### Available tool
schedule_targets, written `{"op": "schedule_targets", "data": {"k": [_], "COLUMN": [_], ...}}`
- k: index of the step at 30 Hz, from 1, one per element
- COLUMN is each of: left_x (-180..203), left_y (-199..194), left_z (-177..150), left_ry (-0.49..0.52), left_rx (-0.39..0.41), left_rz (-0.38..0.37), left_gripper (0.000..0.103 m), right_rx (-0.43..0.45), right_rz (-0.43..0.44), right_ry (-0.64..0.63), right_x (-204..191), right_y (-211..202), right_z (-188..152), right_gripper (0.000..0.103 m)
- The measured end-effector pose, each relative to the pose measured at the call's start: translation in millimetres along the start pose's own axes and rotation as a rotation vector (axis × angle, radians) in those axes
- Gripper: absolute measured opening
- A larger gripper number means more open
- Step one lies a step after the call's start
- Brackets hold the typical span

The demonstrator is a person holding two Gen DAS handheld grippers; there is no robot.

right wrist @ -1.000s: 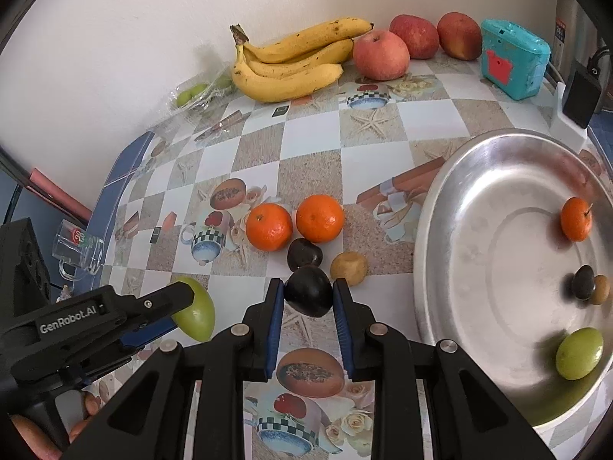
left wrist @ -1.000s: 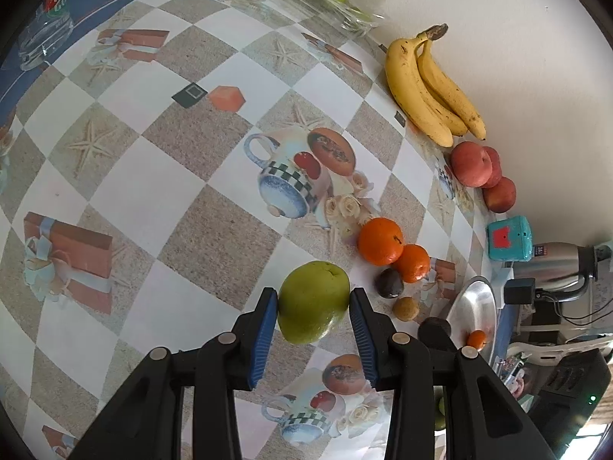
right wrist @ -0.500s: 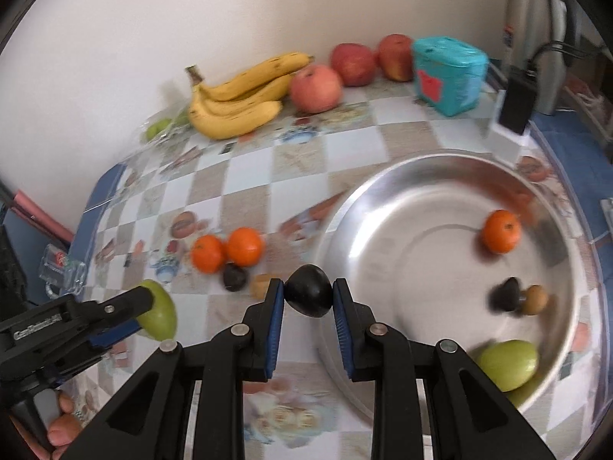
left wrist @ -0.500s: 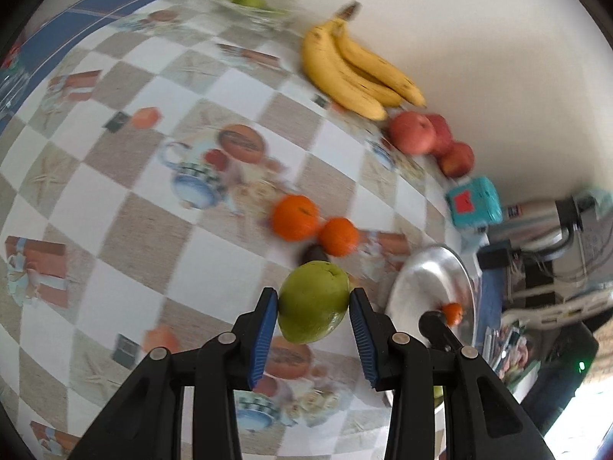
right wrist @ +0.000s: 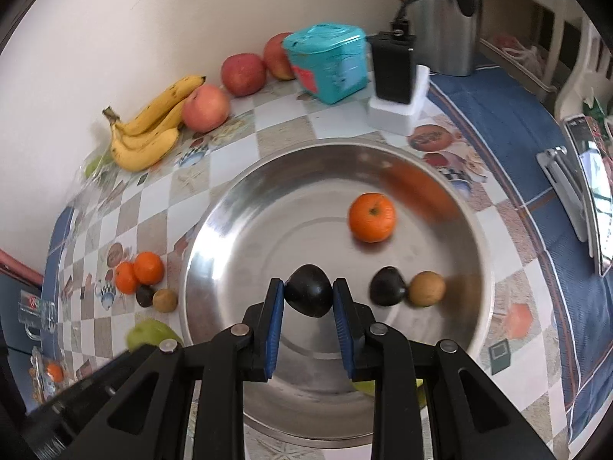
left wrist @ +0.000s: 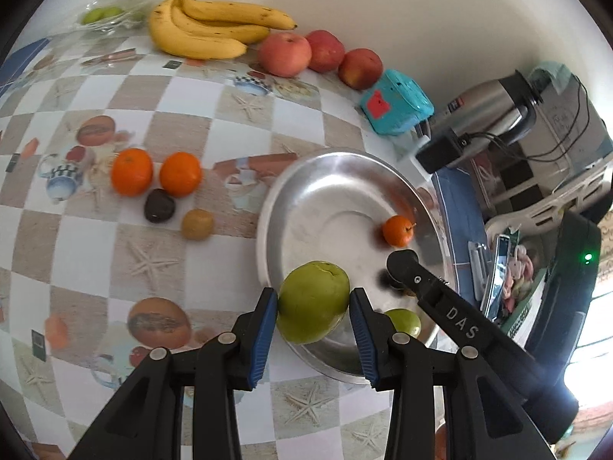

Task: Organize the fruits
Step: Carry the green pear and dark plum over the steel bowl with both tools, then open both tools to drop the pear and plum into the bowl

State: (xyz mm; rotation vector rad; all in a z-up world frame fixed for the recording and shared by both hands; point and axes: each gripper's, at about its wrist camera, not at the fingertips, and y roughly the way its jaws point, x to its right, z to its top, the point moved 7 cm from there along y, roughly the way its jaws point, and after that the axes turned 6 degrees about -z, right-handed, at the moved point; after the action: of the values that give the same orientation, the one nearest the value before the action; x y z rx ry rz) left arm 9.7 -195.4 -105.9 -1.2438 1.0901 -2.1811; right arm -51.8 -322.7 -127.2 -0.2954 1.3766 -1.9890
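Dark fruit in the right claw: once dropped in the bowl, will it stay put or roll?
The dark fruit looks rounded and glossy, so it will probably roll a little. The steel bowl is smooth and dished, so it likely drifts inward, perhaps stopping against the other dark fruit.

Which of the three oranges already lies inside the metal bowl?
The lone orange on the metal bowl floor; the other two oranges sit together on the tablecloth.
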Motion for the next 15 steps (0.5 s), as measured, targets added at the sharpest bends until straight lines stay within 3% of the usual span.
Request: {"op": "schedule_targets", "data": {"k": [15], "left_x": [-3.1], "left_y": [14.2], "left_z": [-2.8], "left_ry": [-0.008], "left_rx": [-0.018], "left_rz": [0.001], "left_gripper": [0.042], "right_rx": [-0.046], "right_rz": [-0.023], "right_ry": [-0.035], "right_x": [-0.8], "right_y": [8.3], "right_z": [-8.3], "right_gripper": [0.027]}}
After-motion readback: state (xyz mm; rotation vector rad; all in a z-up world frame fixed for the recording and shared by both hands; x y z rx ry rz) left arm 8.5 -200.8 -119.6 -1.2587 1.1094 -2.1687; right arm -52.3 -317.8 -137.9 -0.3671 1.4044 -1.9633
